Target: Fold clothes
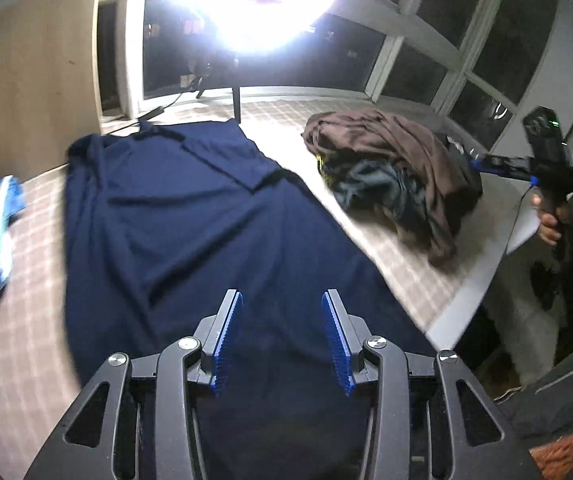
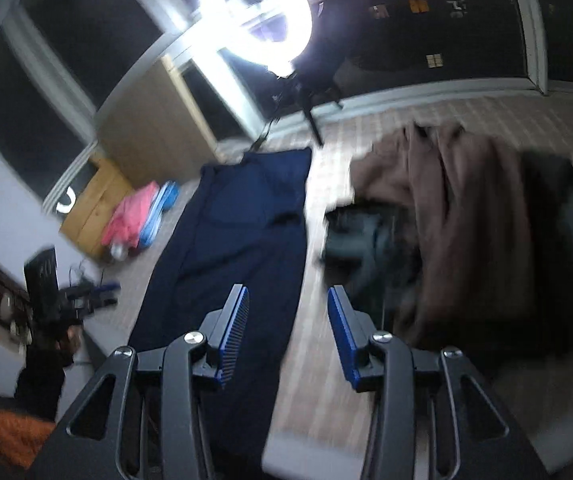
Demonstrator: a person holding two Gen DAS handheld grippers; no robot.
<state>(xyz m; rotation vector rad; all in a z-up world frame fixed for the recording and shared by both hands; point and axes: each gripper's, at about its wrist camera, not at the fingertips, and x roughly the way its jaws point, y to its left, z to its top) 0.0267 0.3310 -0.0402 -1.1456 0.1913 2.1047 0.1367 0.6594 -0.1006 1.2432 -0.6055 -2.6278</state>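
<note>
Navy garment (image 1: 190,216): we are seeing it spread lengthwise on the checked bed cover (image 1: 402,256), one flap lying folded over near its far end, likely flattened so its edges can be reached.
Left gripper (image 1: 282,336): we are hovering it over the garment's near end, jaws apart, holding nothing.
Right gripper (image 2: 288,332): we are holding it spread and empty above the garment's right edge and bare cover.
Brown heap (image 1: 398,168): lying crumpled to the right, apart from the garment, probably awaiting folding.
Pink and blue stack (image 2: 142,216): sitting at far left, seemingly already folded.
Stage: we are judging a mid-fold pause; the frames cannot settle it.
</note>
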